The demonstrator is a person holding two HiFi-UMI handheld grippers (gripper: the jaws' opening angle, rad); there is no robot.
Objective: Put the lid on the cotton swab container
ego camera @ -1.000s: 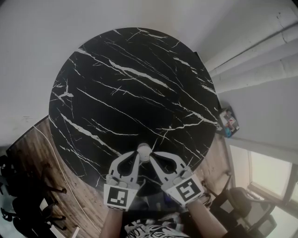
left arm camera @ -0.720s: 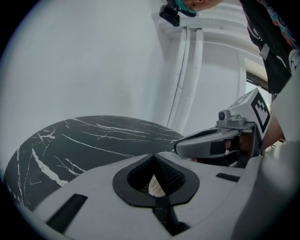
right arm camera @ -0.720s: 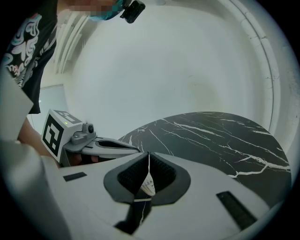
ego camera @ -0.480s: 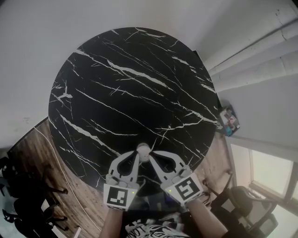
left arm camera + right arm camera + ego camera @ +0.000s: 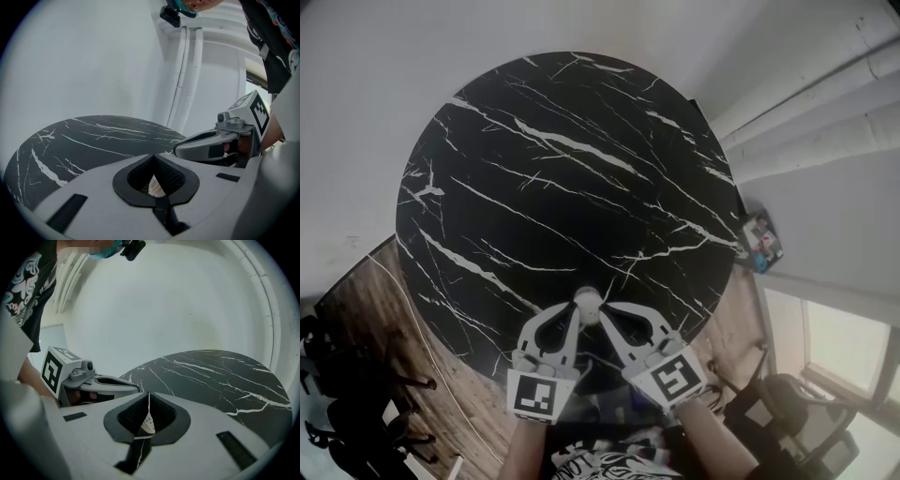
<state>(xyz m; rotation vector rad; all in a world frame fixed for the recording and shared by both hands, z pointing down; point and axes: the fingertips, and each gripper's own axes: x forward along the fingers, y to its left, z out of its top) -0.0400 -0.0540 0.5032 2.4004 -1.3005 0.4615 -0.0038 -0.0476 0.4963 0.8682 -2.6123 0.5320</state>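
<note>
Left gripper (image 5: pixel 157 185) and right gripper (image 5: pixel 145 420) stay pinched tight on the small white cotton swab container (image 5: pixel 588 303).
Almost nothing has moved. It sits between them at the near edge of the black table (image 5: pixel 562 169). I think the lid is being pressed on, but I cannot pick it out.

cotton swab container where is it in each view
Head view: cotton swab container, low centre, by the near edge of the black marble table.
Left gripper view: container, a white sliver in the jaw notch, low centre.
Right gripper view: labelled sliver in the jaw notch; container or lid, unclear.
Shared landmark: that table.
</note>
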